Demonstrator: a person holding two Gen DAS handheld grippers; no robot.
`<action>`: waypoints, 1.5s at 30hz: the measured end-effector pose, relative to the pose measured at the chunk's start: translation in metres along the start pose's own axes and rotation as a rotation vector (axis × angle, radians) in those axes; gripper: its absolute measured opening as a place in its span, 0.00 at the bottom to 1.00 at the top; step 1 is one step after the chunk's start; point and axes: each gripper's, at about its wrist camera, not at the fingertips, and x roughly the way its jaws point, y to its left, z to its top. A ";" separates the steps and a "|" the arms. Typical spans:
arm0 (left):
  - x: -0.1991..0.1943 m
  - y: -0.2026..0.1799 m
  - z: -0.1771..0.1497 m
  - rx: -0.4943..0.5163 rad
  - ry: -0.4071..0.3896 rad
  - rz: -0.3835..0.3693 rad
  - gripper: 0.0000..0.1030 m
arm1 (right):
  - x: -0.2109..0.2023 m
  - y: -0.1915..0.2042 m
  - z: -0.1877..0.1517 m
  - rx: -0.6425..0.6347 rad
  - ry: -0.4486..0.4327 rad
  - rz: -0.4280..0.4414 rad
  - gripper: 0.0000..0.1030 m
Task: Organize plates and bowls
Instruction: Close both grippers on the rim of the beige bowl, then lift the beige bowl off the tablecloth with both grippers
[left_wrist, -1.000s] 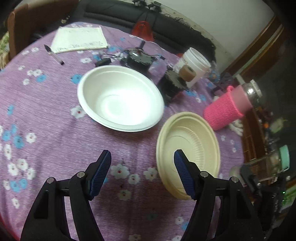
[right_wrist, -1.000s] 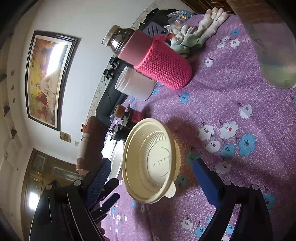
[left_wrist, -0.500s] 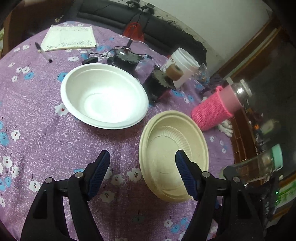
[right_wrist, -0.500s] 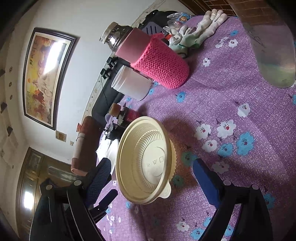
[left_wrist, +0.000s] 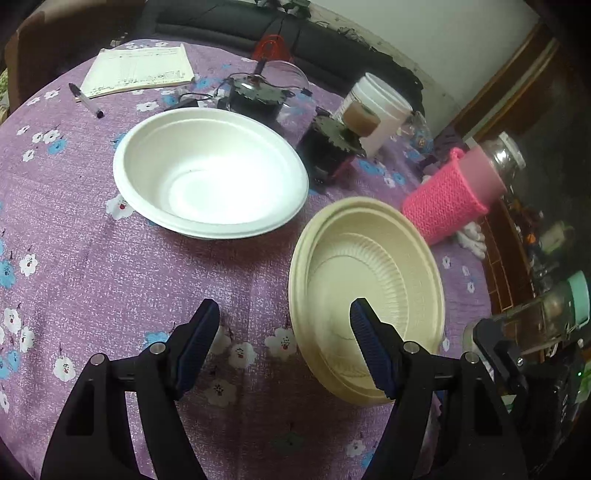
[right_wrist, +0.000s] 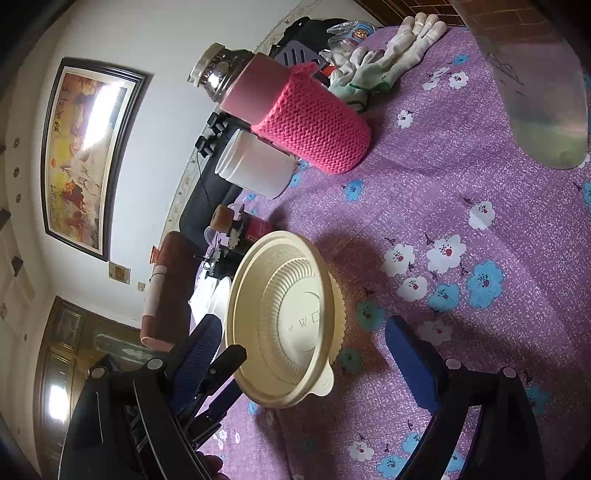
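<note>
Both tongs stand spread apart with nothing pinched. At the bottom of the left wrist view, the left gripper (left_wrist: 284, 317) angles steeply down toward the purple flowered tablecloth (left_wrist: 85, 266); its left blue pad hangs over bare cloth, while its right pad (left_wrist: 364, 332) overlaps the inside of the cream bowl (left_wrist: 369, 273) in the picture. Whether that pad touches the bowl cannot be told. The cream bowl sits in the lower right of this view, just right of centre, upright on the cloth. A larger white bowl (left_wrist: 210, 173) lies near it at upper left, apart from it.

Behind the bowls, toward the top of the frame, are a notepad (left_wrist: 136, 70) with a pen (left_wrist: 86, 100), two dark gear-topped devices (left_wrist: 332, 147), a white tub (left_wrist: 384, 110) and a bottle in a pink knitted sleeve (left_wrist: 443, 199) at right.

From the right wrist view, the right gripper (right_wrist: 301, 334) points less steeply, its jaws released wide either side of the cream bowl (right_wrist: 284, 317), which fills the lower centre. Its right pad (right_wrist: 410, 362) is clear of the rim. White gloves (right_wrist: 388, 62) lie at the top, beside the pink-sleeved bottle (right_wrist: 314, 122).
</note>
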 end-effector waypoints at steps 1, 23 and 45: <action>0.001 0.000 0.000 0.004 0.001 0.013 0.70 | 0.000 0.001 0.000 -0.007 -0.003 -0.005 0.88; 0.000 0.007 0.001 0.028 -0.027 0.100 0.70 | 0.012 -0.009 -0.001 0.044 0.011 0.020 0.75; 0.011 0.007 -0.001 0.012 0.039 -0.011 0.20 | 0.019 0.003 -0.008 -0.003 0.022 -0.014 0.43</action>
